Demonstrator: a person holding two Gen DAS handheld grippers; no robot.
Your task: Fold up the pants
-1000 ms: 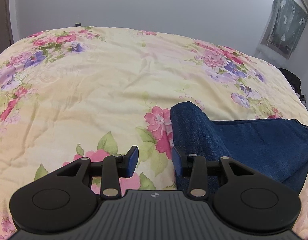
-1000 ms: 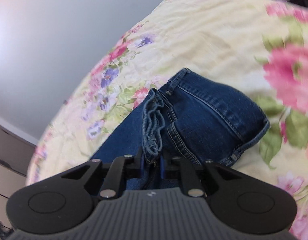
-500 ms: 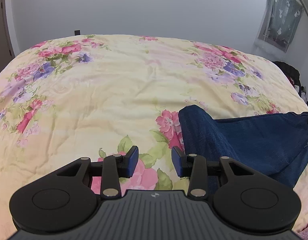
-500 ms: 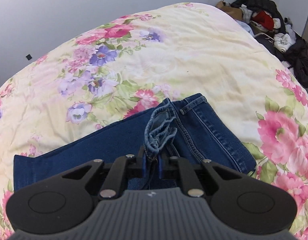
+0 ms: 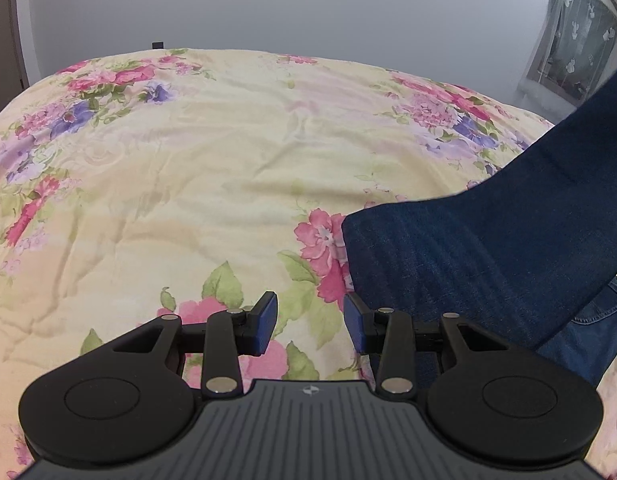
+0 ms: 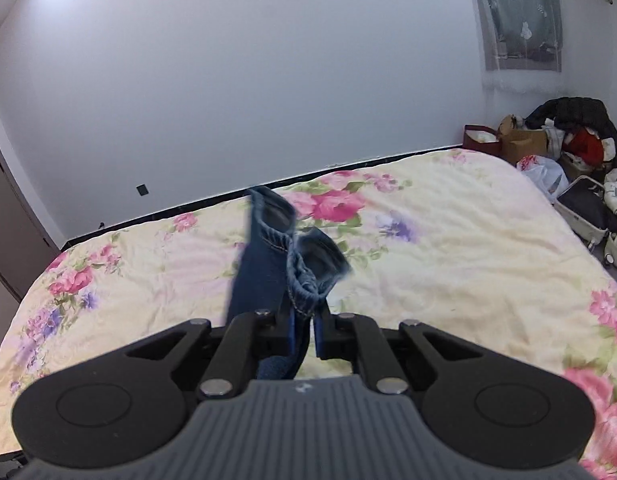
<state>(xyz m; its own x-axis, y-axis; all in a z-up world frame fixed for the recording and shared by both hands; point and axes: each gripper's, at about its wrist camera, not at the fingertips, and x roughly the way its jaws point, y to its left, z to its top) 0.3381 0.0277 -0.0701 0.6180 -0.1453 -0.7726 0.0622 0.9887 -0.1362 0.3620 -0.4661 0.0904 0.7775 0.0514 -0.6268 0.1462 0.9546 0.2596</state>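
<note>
Right — mid-fold. The right gripper (image 6: 304,332) is clamped on a bunched hem end of the jeans (image 5: 488,256) and holds it up off the bed (image 5: 228,168), so the denim rises in a taut band out of the right side of the left wrist view while the rest lies flat on the floral cover. Its jaws have just been closing, the cloth pinched between them. The left gripper (image 5: 310,322) hovers low just beside the folded edge of the jeans, jaws half apart with nothing between them, only bedcover below.

Judged next move: carry the lifted end across and lay it onto the flat part, edges lined up — the left could pin the crease so it doesn't drag.

Count: one pair of jeans, two grippers, one bed, one curtain (image 6: 516,16), one pile of clutter (image 6: 564,136) in the far corner.
</note>
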